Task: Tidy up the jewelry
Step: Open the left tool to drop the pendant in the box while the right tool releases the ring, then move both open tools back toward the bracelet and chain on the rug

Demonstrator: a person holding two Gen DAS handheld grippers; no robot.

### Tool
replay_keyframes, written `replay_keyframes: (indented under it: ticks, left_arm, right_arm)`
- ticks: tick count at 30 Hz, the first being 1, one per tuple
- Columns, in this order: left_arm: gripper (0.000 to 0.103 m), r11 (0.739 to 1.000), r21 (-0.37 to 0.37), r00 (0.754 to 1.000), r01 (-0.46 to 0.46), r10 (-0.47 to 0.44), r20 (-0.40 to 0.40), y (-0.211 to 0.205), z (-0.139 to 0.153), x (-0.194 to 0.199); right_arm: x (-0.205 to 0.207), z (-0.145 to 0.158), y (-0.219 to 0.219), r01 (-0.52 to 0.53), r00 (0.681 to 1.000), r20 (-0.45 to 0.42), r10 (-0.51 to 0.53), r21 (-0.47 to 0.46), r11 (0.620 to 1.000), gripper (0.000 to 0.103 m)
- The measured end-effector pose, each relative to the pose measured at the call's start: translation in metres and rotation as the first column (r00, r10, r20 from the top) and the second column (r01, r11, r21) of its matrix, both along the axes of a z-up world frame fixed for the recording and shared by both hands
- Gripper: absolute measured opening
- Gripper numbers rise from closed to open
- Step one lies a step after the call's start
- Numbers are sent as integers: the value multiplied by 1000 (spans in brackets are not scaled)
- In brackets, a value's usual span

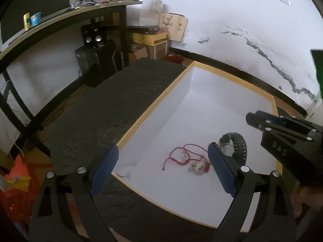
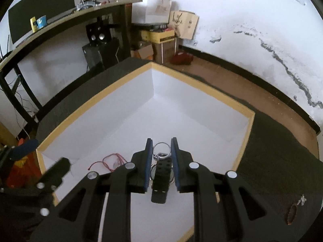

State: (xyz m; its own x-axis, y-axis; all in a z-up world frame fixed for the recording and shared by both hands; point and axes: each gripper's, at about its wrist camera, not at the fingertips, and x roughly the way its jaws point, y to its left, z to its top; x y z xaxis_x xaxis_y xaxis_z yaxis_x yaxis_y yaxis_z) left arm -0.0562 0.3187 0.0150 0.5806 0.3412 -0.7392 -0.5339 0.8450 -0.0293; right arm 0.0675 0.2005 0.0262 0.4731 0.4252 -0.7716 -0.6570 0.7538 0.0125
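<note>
- While sorting goes on, already in the white box: red cord necklace and black watch, lying just beside each other on the floor of it.
- Left gripper: spread wide and empty, hovering over the necklace.
- Right gripper: nearly together, over the watch and a wire ring (whether pinching the strap, cannot tell).
- Still out on the dark mat: a beaded bracelet, well apart from the box.
- Judged past halfway.
</note>
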Motion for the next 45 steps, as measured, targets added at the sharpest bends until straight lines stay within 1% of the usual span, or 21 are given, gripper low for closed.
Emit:
replay_keyframes:
  ticks: [8,18,22,23,24,25,26,27,29,31,33,35,37,41,45]
  left_arm:
    - [88,1000,-1,1000,-24,24,4,6,-2,-2]
    - [88,998,-20,998,-58,59,29,18,1,-6]
    - [88,997,-25,996,-76,77,42,21,3,-8]
    - [88,997,-26,996,-79,80,46,21,3,-8]
    - [88,996,-26,995,-81,82,49,21,4,-9]
    - [88,996,-23,995,-83,85,53,21,5,-9]
    - [88,996,-22,995,-85,86,56,22,6,-11]
    - [88,996,-23,994,-87,89,58,22,6,-11]
    - [88,995,-28,993,-93,95,64,24,8,-12]
    - [88,994,-32,992,-103,105,75,25,10,-12]
    - [88,994,-33,991,-107,110,82,25,12,-10]
    - [88,993,-34,989,-111,114,92,23,15,-9]
    - [88,993,-32,988,-114,116,98,20,17,-8]
    - [89,994,-40,988,-102,106,111,11,20,-2]
    - [89,996,-42,989,-79,84,120,-5,26,11]
  right_arm:
    - [1,-23,12,-26,999,-37,24,-54,998,19]
    - [0,-28,15,-35,999,-42,32,-67,997,19]
    - [1,-29,14,-40,998,-45,38,-53,998,19]
    - [1,-28,13,-41,998,-46,38,-50,998,23]
    - [1,-28,12,-42,998,-47,40,-48,998,45]
    - [1,-26,11,-43,998,-42,41,-39,998,71]
    - [0,-24,9,-43,999,-30,42,-23,999,80]
    - [-2,-22,7,-46,999,-19,45,-14,999,84]
    - [-4,-17,7,-56,998,-3,56,-14,998,84]
    - [-5,-14,4,-52,999,5,52,-4,999,88]
    - [-7,-9,1,-48,999,18,48,3,999,89]
    - [-9,-4,-5,-43,998,36,43,-2,999,94]
    - [-10,2,-14,-36,998,43,36,11,999,95]
    - [-9,19,-53,17,999,50,-19,56,998,96]
    - [-5,32,-111,107,992,51,-112,95,990,96]
